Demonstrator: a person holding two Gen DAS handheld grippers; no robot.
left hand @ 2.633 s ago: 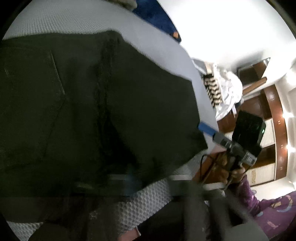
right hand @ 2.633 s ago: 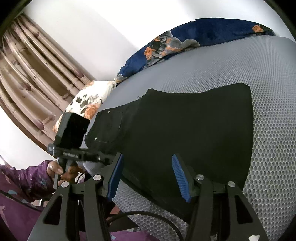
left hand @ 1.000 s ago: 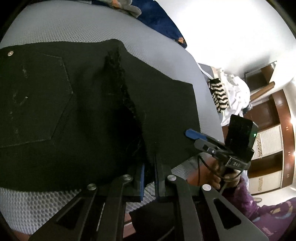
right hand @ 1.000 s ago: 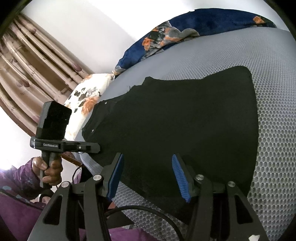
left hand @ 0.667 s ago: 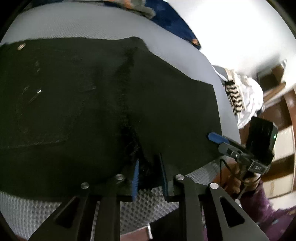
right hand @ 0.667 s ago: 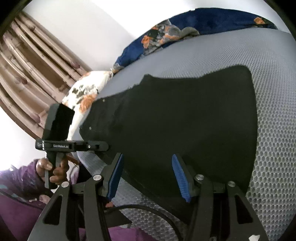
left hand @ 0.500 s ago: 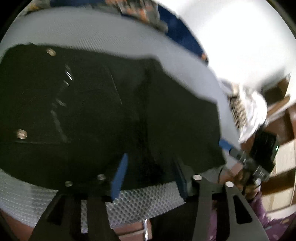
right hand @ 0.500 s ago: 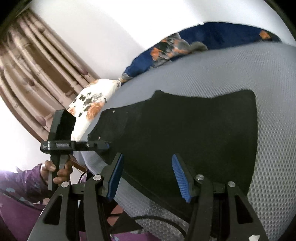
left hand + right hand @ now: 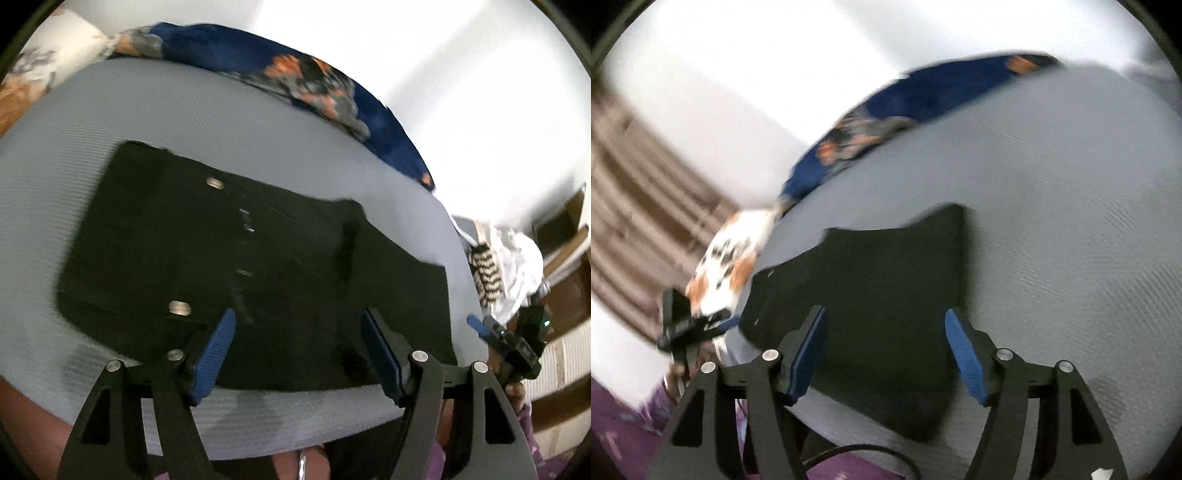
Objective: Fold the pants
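The black pants point(image 9: 258, 266) lie folded flat on the grey mesh bed point(image 9: 184, 122), waist and metal rivets to the left. My left gripper point(image 9: 301, 350) is open and empty, raised above the pants' near edge. My right gripper point(image 9: 884, 354) is open and empty, above the near edge of the pants point(image 9: 882, 288) in its view. The right gripper also shows at the right edge of the left wrist view point(image 9: 480, 326). The left gripper also shows at the left of the right wrist view point(image 9: 727, 321). Both views are motion-blurred.
A blue floral blanket point(image 9: 295, 74) lies along the bed's far side by the white wall. A floral pillow point(image 9: 735, 258) sits at the left end. White and striped clothes point(image 9: 509, 266) and wooden furniture stand beyond the bed's right end. Curtains point(image 9: 639, 206) hang at left.
My left gripper let go of the pants' near edge, opened wide and pulled up and back. My right gripper stayed open and also drew back and up from the pants.
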